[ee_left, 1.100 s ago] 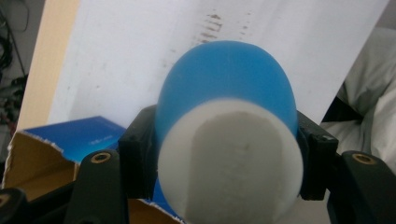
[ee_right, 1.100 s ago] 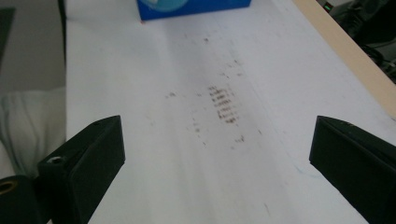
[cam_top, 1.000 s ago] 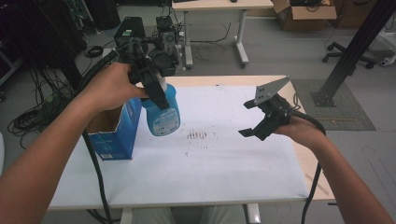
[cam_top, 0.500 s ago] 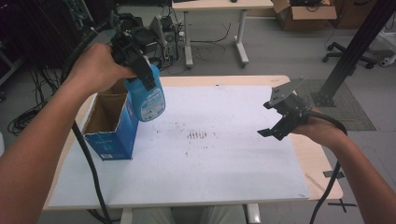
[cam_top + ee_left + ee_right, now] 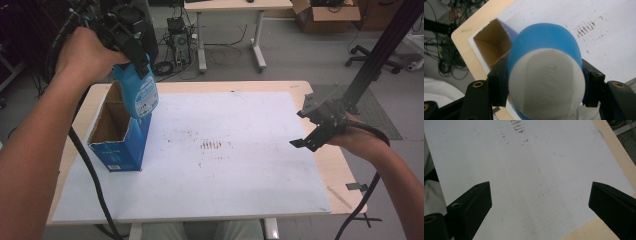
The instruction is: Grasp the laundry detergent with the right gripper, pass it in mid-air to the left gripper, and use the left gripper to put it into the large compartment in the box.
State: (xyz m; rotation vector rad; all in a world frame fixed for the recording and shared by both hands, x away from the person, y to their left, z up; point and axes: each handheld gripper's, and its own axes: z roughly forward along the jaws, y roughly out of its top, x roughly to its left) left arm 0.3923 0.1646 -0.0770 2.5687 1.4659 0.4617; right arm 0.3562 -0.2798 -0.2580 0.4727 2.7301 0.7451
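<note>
White sheet (image 5: 240,165) covers most of the wooden table (image 5: 345,180), faint brown marks near its middle; blue cardboard box (image 5: 120,135) stands open-topped at the sheet's left edge; blue bottle (image 5: 136,90) — white cap toward the camera in the left gripper view — hangs above the box's opening, clamped between the left gripper's (image 5: 131,37) jaws; right gripper (image 5: 312,130) hovers over the sheet's right edge — jaws wide apart, holding nothing.

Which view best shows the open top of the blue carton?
The high view: the blue carton stands at the table's left edge, its brown inside open to the camera, with the blue bottle held above it by the left gripper. The left gripper view catches one corner of the opening behind the bottle.
</note>
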